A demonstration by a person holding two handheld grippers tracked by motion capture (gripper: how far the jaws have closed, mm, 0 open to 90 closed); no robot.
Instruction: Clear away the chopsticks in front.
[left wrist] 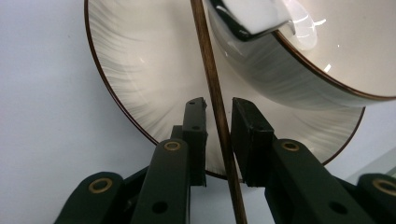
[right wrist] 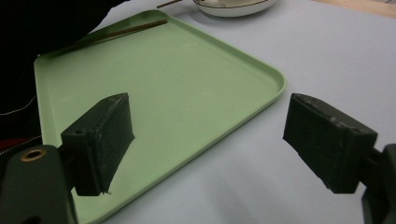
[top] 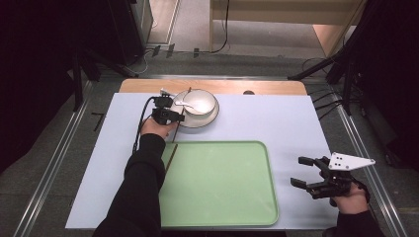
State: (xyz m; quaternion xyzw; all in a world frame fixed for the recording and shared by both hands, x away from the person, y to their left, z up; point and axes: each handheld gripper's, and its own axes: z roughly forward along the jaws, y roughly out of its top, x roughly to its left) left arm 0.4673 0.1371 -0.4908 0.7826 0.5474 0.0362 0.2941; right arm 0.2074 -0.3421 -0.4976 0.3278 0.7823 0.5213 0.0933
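Observation:
A white bowl [top: 200, 102] holding a white spoon [top: 185, 104] stands on a brown-rimmed plate [top: 197, 122] at the back of the table. A brown chopstick [left wrist: 210, 60] lies across the plate's left side beside the bowl [left wrist: 289, 70]. My left gripper [top: 179, 116] reaches over the plate [left wrist: 140, 70], its jaws narrowly astride the chopstick with a thin gap on each side. A second chopstick [top: 170, 157] rests on the left rim of the green tray [top: 222, 182]. My right gripper [top: 299, 171] stands open and empty, right of the tray.
A pale blue mat [top: 276, 123] covers the table, with a wooden strip [top: 217, 86] showing at its far edge. In the right gripper view the tray [right wrist: 163, 79] lies ahead with the second chopstick [right wrist: 116, 32] at its far side.

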